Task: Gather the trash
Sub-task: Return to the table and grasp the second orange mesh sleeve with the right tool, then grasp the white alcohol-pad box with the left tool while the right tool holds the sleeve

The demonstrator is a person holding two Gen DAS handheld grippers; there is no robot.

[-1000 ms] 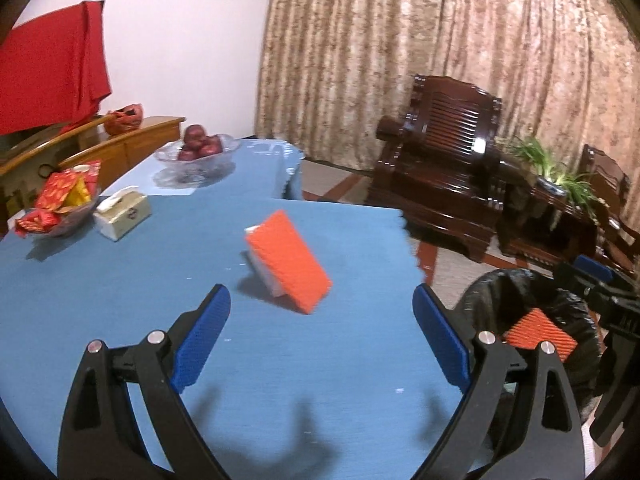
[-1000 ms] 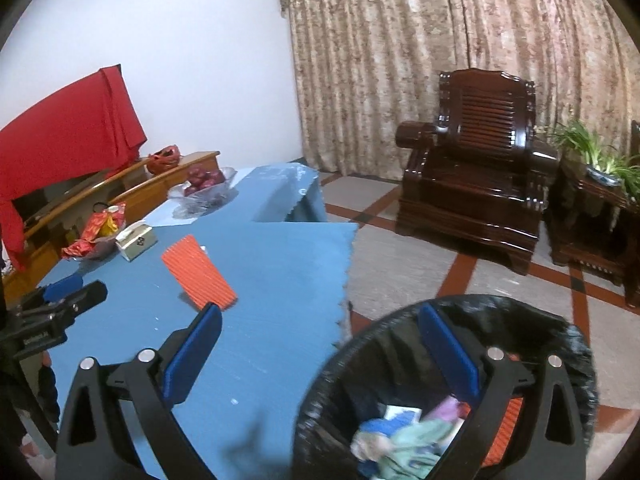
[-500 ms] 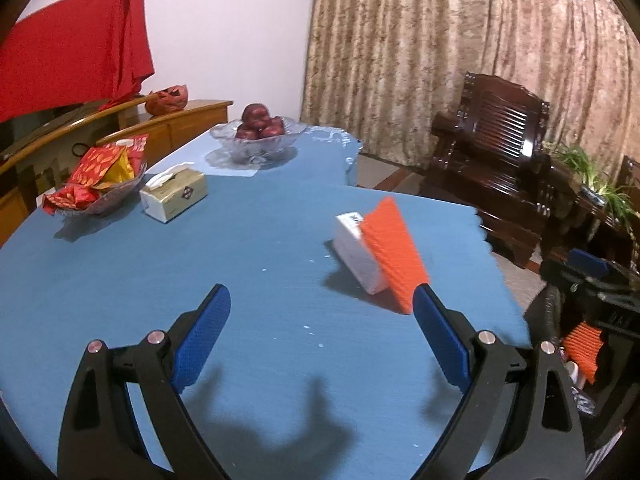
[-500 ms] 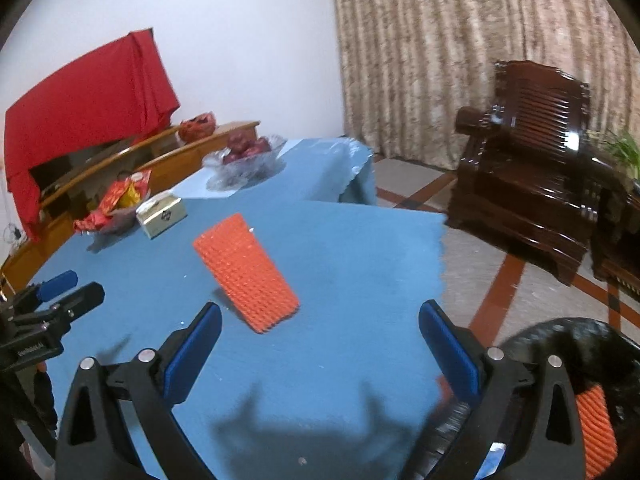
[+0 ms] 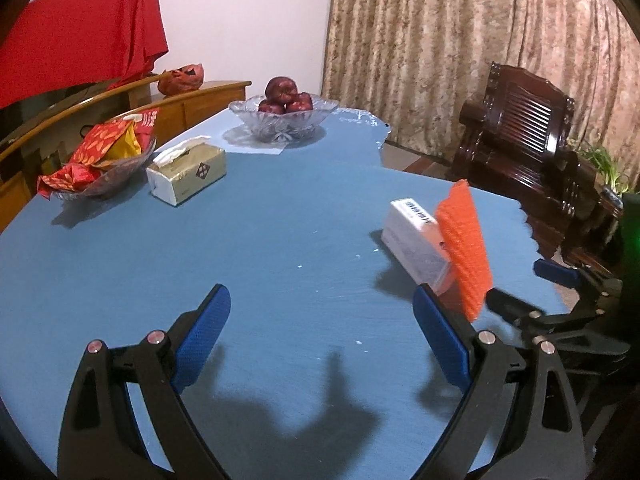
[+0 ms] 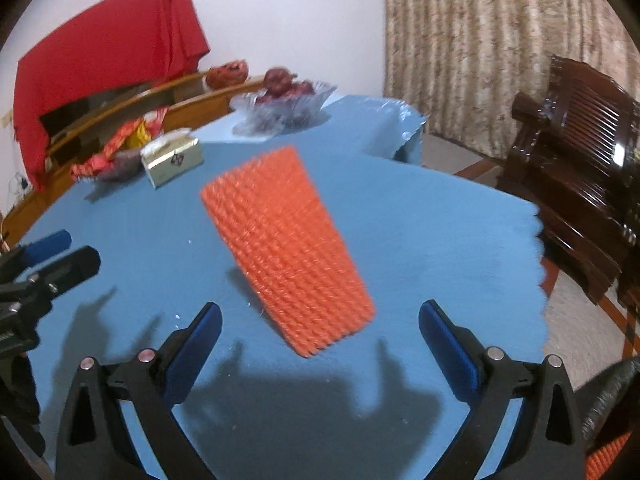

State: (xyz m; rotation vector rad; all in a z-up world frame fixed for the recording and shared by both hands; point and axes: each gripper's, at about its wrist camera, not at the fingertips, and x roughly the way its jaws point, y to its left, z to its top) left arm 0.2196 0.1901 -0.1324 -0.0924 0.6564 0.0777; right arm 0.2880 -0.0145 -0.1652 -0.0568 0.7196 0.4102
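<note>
Blue tablecloth [image 5: 248, 240] fills both views; brown curtains behind. Centre of my right wrist frame: orange foam net sleeve [image 6: 286, 246], propped tilted on a white box [image 5: 416, 240]. My right gripper [image 6: 320, 334] has jaws spread, sleeve just ahead. My left gripper [image 5: 322, 330] also spread, empty. Tissue box [image 5: 186, 174] upper left.
</note>
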